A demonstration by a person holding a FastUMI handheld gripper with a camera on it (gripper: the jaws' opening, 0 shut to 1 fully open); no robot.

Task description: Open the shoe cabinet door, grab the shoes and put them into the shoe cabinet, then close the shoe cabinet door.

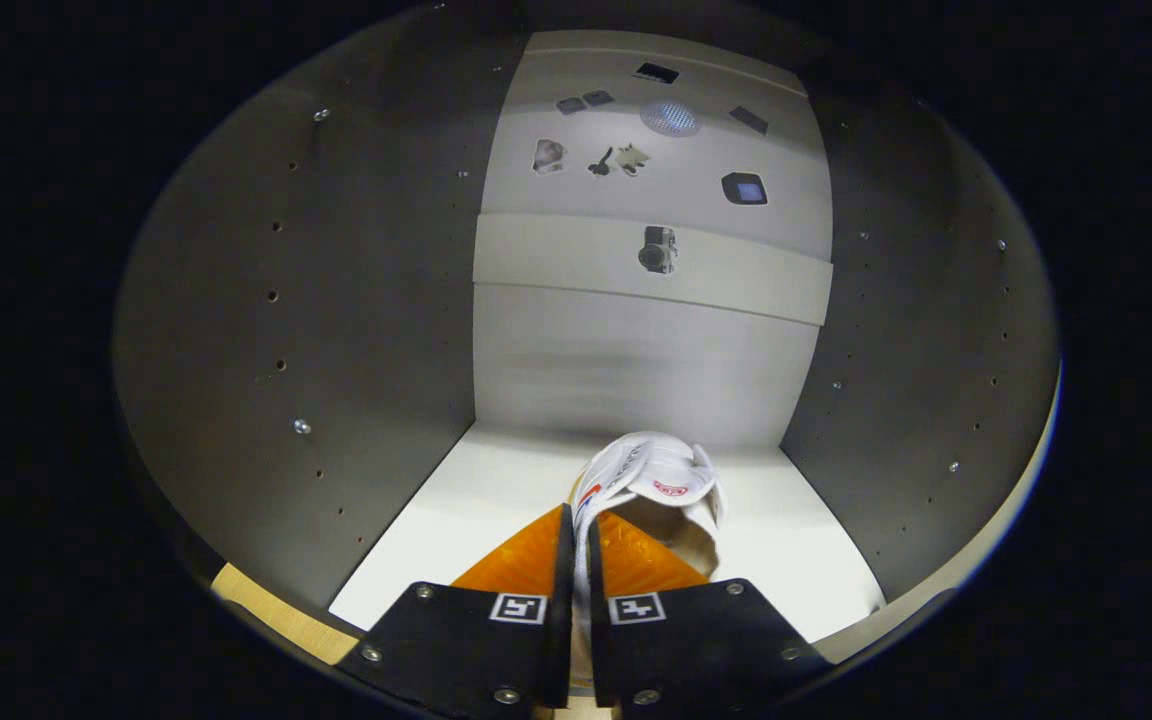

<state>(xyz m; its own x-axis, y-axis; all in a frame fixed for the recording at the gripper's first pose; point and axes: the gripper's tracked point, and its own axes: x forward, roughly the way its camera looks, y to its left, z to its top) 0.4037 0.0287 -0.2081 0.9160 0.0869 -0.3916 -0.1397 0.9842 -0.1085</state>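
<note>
gripper view:
gripper (581,520): fingers pinched together on the white shoe's side wall, holding it.
shoe (658,480): inside shoe cabinet, just ahead of fingers, low over the shelf (436,530), short of the back panel (636,360).
step: placing the shoe.
tip: lower till the sole sits flat on the shelf, then release; keep off the side walls.

The hand-held gripper (576,520) is inside the cabinet (356,330), its fingers (526,560) pressed close together on the collar edge of a white shoe (661,480). The shoe rests on the cabinet's white shelf (476,500), near its middle, toe toward the back wall (636,370). Side walls with peg holes stand left and right.
</note>
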